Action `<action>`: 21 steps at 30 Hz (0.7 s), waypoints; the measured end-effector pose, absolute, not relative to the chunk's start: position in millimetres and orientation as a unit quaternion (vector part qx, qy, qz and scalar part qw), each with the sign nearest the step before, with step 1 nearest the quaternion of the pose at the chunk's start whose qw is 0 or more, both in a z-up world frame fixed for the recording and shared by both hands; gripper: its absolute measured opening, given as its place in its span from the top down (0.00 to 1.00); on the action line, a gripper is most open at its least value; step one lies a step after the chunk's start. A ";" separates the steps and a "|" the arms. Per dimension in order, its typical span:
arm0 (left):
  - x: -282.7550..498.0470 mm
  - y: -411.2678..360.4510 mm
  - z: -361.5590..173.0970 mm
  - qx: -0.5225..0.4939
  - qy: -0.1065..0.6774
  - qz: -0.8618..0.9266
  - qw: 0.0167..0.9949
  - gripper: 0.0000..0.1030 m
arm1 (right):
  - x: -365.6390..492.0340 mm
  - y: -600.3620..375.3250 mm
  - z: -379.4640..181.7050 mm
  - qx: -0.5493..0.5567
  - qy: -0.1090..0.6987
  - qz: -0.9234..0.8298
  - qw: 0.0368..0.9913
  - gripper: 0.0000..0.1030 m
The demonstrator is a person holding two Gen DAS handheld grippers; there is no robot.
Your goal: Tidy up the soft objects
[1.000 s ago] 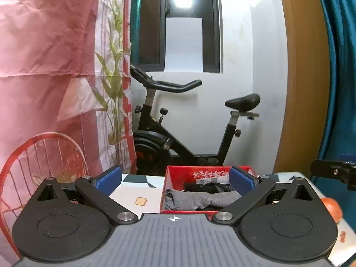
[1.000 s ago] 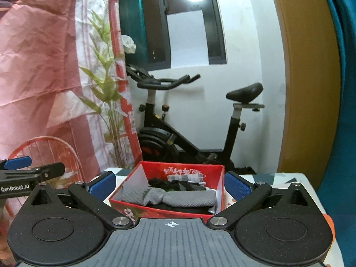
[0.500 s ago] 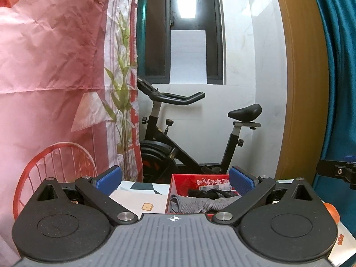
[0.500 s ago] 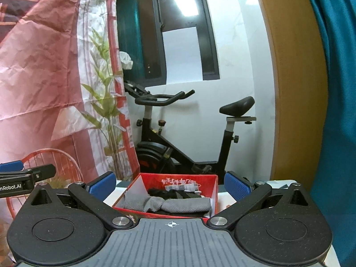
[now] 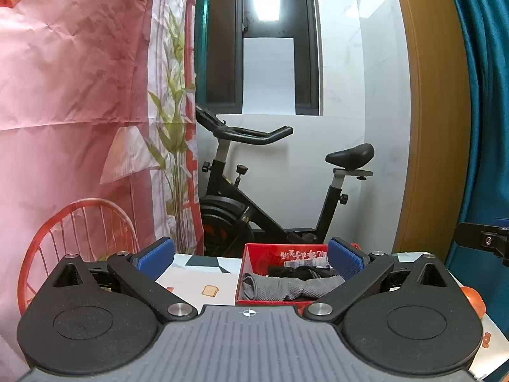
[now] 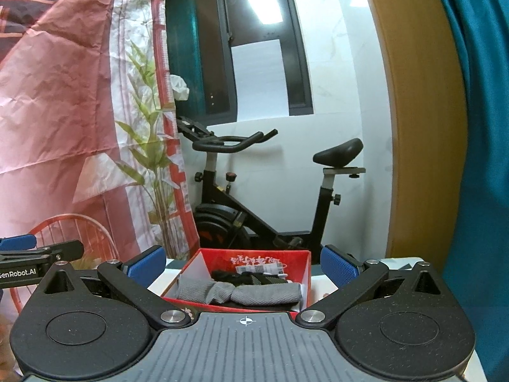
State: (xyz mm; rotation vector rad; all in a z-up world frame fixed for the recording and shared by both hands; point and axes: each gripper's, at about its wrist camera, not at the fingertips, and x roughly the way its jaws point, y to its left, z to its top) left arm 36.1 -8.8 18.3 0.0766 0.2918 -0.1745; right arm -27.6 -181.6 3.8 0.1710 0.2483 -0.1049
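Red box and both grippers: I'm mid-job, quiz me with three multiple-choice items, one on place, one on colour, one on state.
1. Where does the grey cloth lie?
A. on the bike seat
B. in the red box
C. on the chair

2. What colour are the pads on the fingers?
A. blue
B. green
C. yellow

3. How do the left gripper and right gripper stand?
A. both shut on cloth
B. left shut, right open
C. both open, holding nothing

Answers: B, the cloth lies across the box's front, over dark items; A, every pad shows blue; C, each pair of fingers is spread wide with nothing between.
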 end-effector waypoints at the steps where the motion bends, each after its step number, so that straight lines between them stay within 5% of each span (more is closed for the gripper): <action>1: 36.1 -8.8 18.3 0.038 0.146 -0.087 0.985 0.00 | -27.1 -180.8 3.7 0.085 0.124 -0.053 0.987 0.00; 21: 37.1 -7.6 17.1 0.038 0.152 -0.087 0.984 0.00 | -28.1 -180.1 2.4 0.085 0.123 -0.055 0.987 0.00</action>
